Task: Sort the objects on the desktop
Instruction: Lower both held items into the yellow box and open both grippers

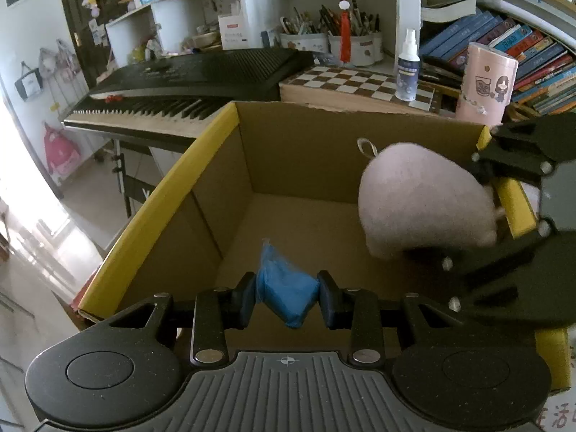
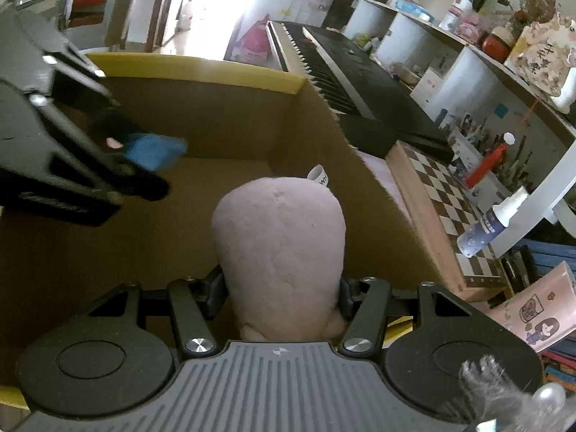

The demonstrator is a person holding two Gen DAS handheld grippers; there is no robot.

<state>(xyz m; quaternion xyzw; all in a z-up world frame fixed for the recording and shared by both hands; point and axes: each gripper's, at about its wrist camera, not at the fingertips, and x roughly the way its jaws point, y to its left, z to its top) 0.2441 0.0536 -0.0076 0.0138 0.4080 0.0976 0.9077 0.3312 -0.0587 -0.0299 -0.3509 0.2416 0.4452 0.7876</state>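
Left gripper [image 1: 288, 297] pinches the small blue pouch [image 1: 286, 288] above the open cardboard box [image 1: 230, 151], right gripper [image 2: 282, 293] clamps the pink plush [image 2: 279, 252] over it, keyboard [image 1: 187, 82] and chessboard [image 1: 360, 84] beyond.

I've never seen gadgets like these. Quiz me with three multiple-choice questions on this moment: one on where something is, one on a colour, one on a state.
1. Where does the spray bottle stand?
A. on the chessboard
B. inside the box
C. on the keyboard

2. What colour is the small soft thing in the left gripper?
A. red
B. blue
C. green

3. What is the right gripper doing?
A. hanging empty
B. holding a book
C. holding the pink plush toy over the cardboard box

Answers: 1 A, its base rests on the squares. 2 B, blue shows between the pads. 3 C, the toy sits between its fingers.
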